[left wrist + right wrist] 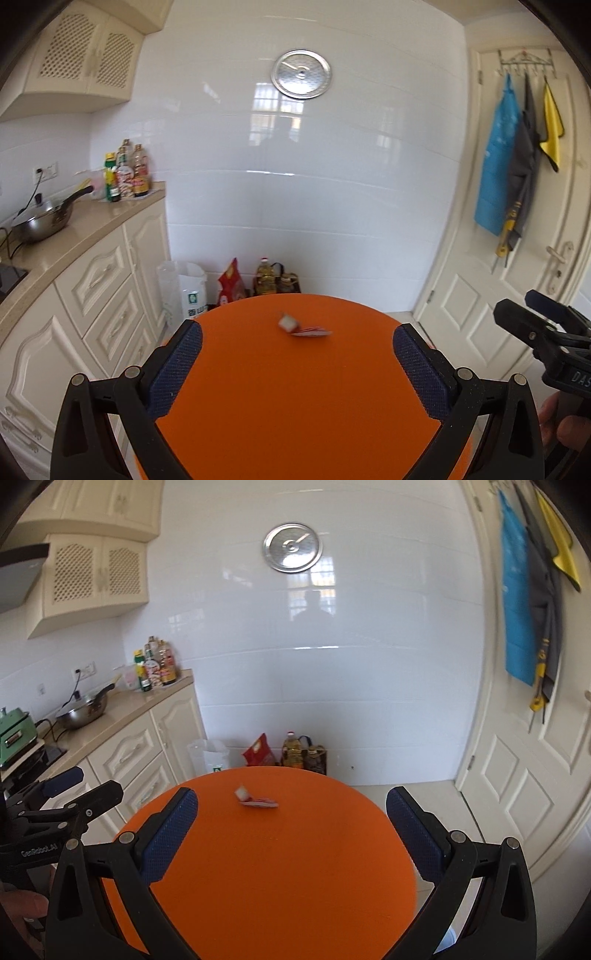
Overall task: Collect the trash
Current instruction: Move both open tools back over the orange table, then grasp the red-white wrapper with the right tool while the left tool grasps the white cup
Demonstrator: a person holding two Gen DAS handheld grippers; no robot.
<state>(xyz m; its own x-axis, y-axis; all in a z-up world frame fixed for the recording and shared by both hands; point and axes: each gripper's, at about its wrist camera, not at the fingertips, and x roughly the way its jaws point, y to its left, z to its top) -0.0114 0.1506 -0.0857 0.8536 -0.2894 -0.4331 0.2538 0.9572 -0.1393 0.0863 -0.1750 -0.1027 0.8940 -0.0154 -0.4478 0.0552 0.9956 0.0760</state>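
Both tongs hover spread above wrapper.

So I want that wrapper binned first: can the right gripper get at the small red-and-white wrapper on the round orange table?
Probably yes: the right gripper is open and the red-and-white wrapper lies ahead on bare orange table, nothing between.

Left claw, right claw — black frames, blue textured pads, silver rivets.

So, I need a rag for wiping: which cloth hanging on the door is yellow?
The yellow cloth, rightmost on the door hooks; the blue one and the dark grey one hang left of it.
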